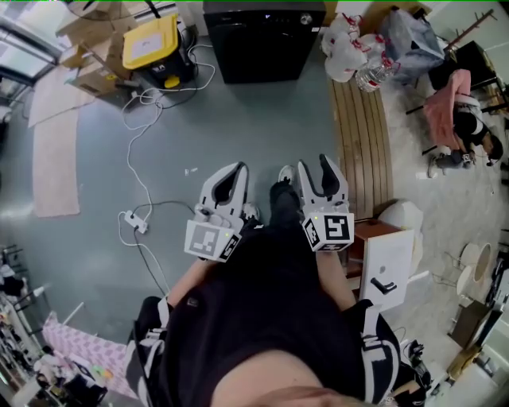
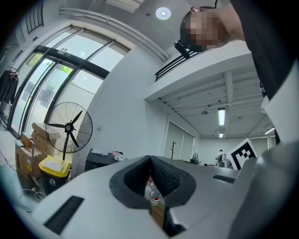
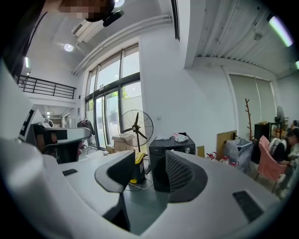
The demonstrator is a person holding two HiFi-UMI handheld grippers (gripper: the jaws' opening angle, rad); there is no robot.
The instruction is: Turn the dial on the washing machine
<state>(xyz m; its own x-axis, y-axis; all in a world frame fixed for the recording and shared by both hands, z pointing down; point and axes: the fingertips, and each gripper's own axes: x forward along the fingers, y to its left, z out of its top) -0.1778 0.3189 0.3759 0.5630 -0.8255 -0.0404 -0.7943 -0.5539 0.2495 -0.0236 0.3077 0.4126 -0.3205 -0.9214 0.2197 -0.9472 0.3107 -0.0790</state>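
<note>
The black washing machine (image 1: 262, 40) stands against the far wall, its small round dial (image 1: 306, 18) near the top right corner. In the right gripper view the machine (image 3: 168, 140) and its dial (image 3: 187, 150) show just beyond the jaws, well away. My left gripper (image 1: 231, 179) is held at waist height over the grey floor. Its pads meet at the tips (image 2: 150, 161) with nothing between them. My right gripper (image 1: 318, 171) is beside it, level with it. The jaws of the right gripper (image 3: 149, 170) stand apart and empty.
A yellow-lidded bin (image 1: 151, 40) and cardboard boxes (image 1: 95, 40) sit left of the machine, with a standing fan (image 3: 136, 127) nearby. Cables and a power strip (image 1: 134, 221) lie on the floor at left. A slatted wooden bench (image 1: 362, 143) and white bags (image 1: 350, 48) are at right.
</note>
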